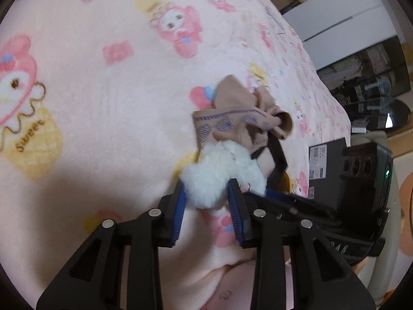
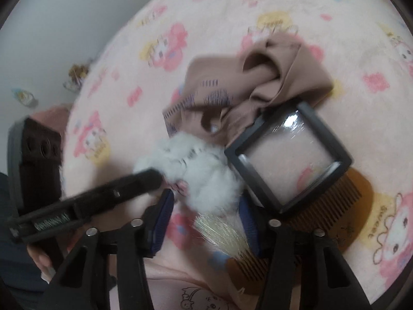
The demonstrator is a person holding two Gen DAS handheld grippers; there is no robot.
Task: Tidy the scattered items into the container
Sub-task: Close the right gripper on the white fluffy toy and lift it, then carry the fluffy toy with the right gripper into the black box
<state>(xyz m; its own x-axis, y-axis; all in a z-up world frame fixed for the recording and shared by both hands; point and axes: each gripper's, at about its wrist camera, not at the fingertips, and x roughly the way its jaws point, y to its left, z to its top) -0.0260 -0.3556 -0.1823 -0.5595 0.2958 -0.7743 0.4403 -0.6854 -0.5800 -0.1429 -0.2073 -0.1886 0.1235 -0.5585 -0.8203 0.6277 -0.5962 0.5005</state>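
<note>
A white fluffy pom-pom (image 1: 219, 178) lies on the pink cartoon-print blanket (image 1: 103, 103), and my left gripper (image 1: 206, 188) is shut on it, blue pads pressing its sides. Behind it are a crumpled tan sock (image 1: 232, 121) and a black square frame. In the right wrist view the pom-pom (image 2: 206, 175) sits beside the black frame with clear film (image 2: 289, 160), a brown comb (image 2: 348, 206) and the tan sock (image 2: 245, 85). My right gripper (image 2: 205, 201) is open, straddling the pom-pom's near edge and a pale bristle bundle (image 2: 219, 232). The left gripper's finger (image 2: 144, 178) comes in from the left.
A dark box with a white label (image 1: 327, 160) sits at the blanket's right edge, next to the right gripper's body (image 1: 361, 180). Beyond the bed stand a white cabinet (image 1: 335, 20) and shelves. A white wall (image 2: 51, 25) lies past the blanket's left side.
</note>
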